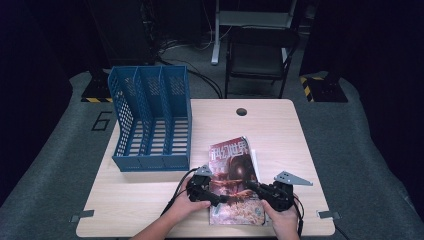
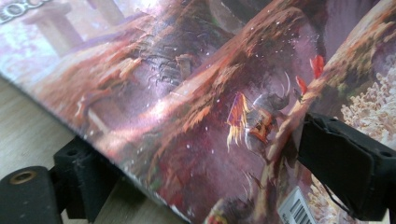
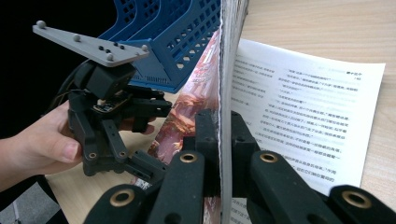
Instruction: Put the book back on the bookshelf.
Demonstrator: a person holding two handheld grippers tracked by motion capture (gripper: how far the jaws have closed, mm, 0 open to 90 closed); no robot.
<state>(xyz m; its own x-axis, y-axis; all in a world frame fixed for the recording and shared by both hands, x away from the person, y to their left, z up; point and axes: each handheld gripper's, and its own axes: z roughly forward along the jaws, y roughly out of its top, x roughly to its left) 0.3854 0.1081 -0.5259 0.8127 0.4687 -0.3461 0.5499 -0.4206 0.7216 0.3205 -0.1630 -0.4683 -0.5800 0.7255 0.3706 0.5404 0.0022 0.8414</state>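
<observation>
Magazine (image 1: 234,180) with a reddish fantasy cover lies near the front edge of the wooden table (image 1: 280,130), at about 5 o'clock from the blue file rack (image 1: 152,120). The right gripper (image 3: 220,140) is clamped on the free edges of its cover and upper pages, lifting them on edge so that a printed page (image 3: 303,116) lies bare on the table beside them. The left gripper (image 1: 220,197) sits at the magazine's left edge; its jaws stand apart, one under the cover edge and one above it, without pressing.

The file rack has three upright compartments, and nothing can be seen in them. It stands at the table's 10 o'clock corner, just clear of the magazine's top left corner.

A round cable hole (image 1: 242,111) sits at 12 o'clock on the table. Bare tabletop stretches from the magazine toward 1 and 3 o'clock. Beyond the far edge stands a black chair (image 1: 257,55).
</observation>
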